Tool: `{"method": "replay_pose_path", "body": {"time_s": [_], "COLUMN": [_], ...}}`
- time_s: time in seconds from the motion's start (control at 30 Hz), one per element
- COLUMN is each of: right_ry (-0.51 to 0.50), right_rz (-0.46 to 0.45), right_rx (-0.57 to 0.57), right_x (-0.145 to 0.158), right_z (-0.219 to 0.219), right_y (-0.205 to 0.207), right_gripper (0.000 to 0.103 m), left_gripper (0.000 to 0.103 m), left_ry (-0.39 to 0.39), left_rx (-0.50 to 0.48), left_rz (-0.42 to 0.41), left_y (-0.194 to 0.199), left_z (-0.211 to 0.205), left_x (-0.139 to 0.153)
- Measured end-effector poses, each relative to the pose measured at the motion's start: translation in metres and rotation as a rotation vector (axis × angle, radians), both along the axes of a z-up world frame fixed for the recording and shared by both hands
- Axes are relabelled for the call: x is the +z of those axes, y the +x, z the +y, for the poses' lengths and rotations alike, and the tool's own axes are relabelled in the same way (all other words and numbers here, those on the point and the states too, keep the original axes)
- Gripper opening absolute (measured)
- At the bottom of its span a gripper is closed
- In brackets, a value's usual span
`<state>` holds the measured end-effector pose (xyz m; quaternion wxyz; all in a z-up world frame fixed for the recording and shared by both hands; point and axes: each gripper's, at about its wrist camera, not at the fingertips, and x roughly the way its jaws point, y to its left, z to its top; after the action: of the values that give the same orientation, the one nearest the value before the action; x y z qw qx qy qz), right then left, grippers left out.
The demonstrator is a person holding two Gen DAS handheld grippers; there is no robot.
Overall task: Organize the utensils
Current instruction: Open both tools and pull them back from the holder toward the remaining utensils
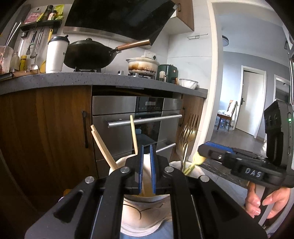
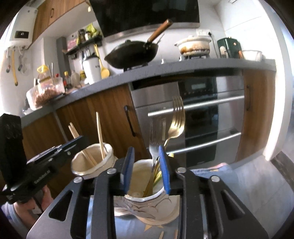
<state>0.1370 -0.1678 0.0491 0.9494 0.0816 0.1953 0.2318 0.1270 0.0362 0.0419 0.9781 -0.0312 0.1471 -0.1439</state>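
Now left gripper (image 1: 146, 152) fingers nearly touch above one cup rim (image 1: 119, 161); right gripper (image 2: 145, 156) fingers spread, straddling forks (image 2: 156, 136).

A home kitchen is shown: a wok (image 1: 88, 55) and a stained pot (image 1: 142, 66) are set on a stove along the grey counter (image 1: 55, 80), an oven (image 1: 137, 125) is built in below, and a range hood (image 1: 117, 16) is mounted above.
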Motion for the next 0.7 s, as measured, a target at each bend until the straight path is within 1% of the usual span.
{"method": "replay_pose_path", "body": {"time_s": [0.07,0.1,0.13,0.17,0.23,0.3,0.33,0.37,0.4,0.43,0.53,0.7], "right_ry": [0.016,0.021,0.026,0.032,0.043,0.05,0.054,0.059,0.06,0.057,0.039,-0.005], "right_rz": [-0.014,-0.019,-0.022,-0.025,-0.033,-0.041,-0.046,-0.051,-0.05,-0.046,-0.03,0.017], "right_rx": [-0.016,-0.023,-0.029,-0.035,-0.051,-0.059,-0.067,-0.076,-0.084,-0.094,-0.119,-0.142], "right_x": [0.006,0.008,0.009,0.011,0.014,0.016,0.016,0.016,0.016,0.015,0.007,-0.009], "right_z": [-0.007,-0.01,-0.014,-0.017,-0.025,-0.031,-0.035,-0.039,-0.042,-0.044,-0.047,-0.044], "right_y": [-0.008,-0.011,-0.014,-0.017,-0.025,-0.032,-0.037,-0.042,-0.045,-0.049,-0.057,-0.062], "right_gripper": [0.041,0.042,0.048,0.056,0.065,0.075,0.083,0.089,0.091,0.094,0.095,0.095], "left_gripper": [0.014,0.021,0.025,0.026,0.032,0.044,0.047,0.056,0.064,0.069,0.075,0.078], "left_ry": [-0.005,-0.007,-0.011,-0.014,-0.018,-0.021,-0.023,-0.024,-0.025,-0.028,-0.025,0.008], "left_rx": [-0.004,-0.004,-0.005,-0.006,-0.007,-0.006,-0.007,-0.004,-0.001,-0.002,-0.018,-0.039], "left_rz": [-0.003,-0.006,-0.012,-0.019,-0.033,-0.042,-0.051,-0.056,-0.061,-0.064,-0.063,-0.043], "left_y": [-0.004,-0.007,-0.01,-0.013,-0.021,-0.028,-0.034,-0.038,-0.041,-0.045,-0.058,-0.072], "left_z": [0.0,0.001,0.001,0.002,0.002,0.003,0.003,0.003,0.003,0.003,0.001,-0.007], "left_x": [0.004,0.006,0.008,0.01,0.016,0.02,0.023,0.025,0.027,0.028,0.03,0.029]}}
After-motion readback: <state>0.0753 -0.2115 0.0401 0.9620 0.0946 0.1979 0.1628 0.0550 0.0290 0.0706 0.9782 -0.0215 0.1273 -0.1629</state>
